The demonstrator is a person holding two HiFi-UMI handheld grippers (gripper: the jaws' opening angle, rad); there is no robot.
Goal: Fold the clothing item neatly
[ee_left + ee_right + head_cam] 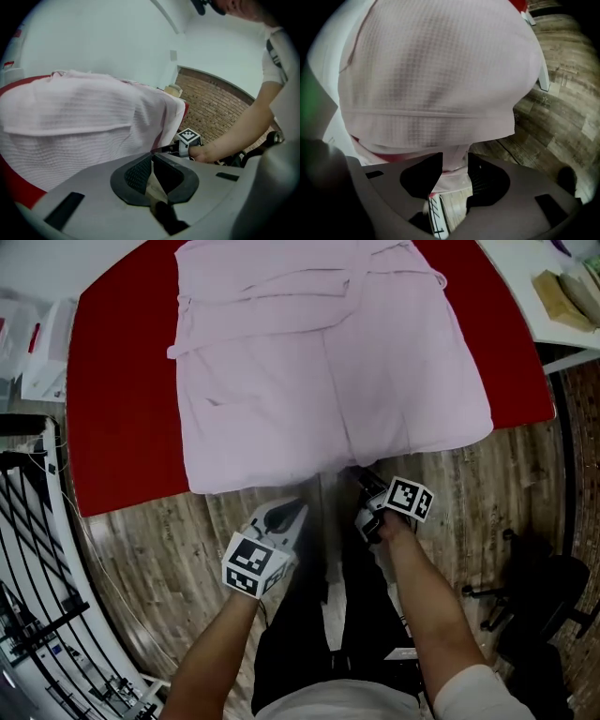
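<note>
The left gripper (151, 158) has its jaws pressed together with nothing between them. It hangs just off the near edge of the red table (112, 427), lower than the tabletop, and points at the overhanging cloth. The right gripper (454, 174) sits beside it, just off that same near edge, with its jaws apart. A narrow pink strip (457, 161) of the garment dangles in the gap, and it is not clear whether the strip touches the pads.

The pink robe (328, 362) lies spread across the middle of the red table. Its near hem drapes over the table's near edge and hangs like a curtain directly ahead of both grippers, blocking their view of the tabletop.

A wooden floor (159, 549) runs under and around the red table. A black wire rack (37, 615) stands off the table's left side, a white table (520, 287) off its far right corner, and a black chair (534, 606) off its near right. The person's dark-trousered legs (300, 634) stand at the near edge, beneath the grippers.
</note>
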